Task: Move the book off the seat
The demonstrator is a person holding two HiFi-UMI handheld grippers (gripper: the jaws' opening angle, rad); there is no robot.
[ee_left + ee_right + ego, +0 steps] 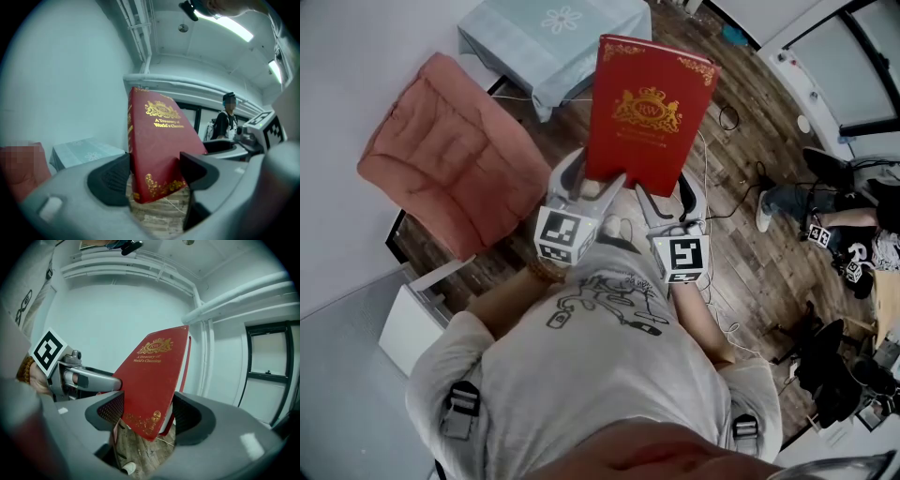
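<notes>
Red cloth boards with gilt stamping sit between both pairs of jaws. Nearest the wearer's chest, the left gripper is clamped on the lower corner of the book at its spine side, with a pad on each cover. The right gripper grips the other lower corner in the same way.

The book stands nearly upright in the air, front cover towards the wearer. It is to the right of the pink cushioned seat and well clear of it, with wooden floor beneath. The seat carries nothing. Beyond the seat stands a low table under a pale flowered cloth.

As I judge it, the main part is done: the book is off the seat and securely carried. What remains is to choose a resting place, lower the book there and open both grips. The table beyond the seat looks a likely spot, though nothing shows that it is the intended one.
</notes>
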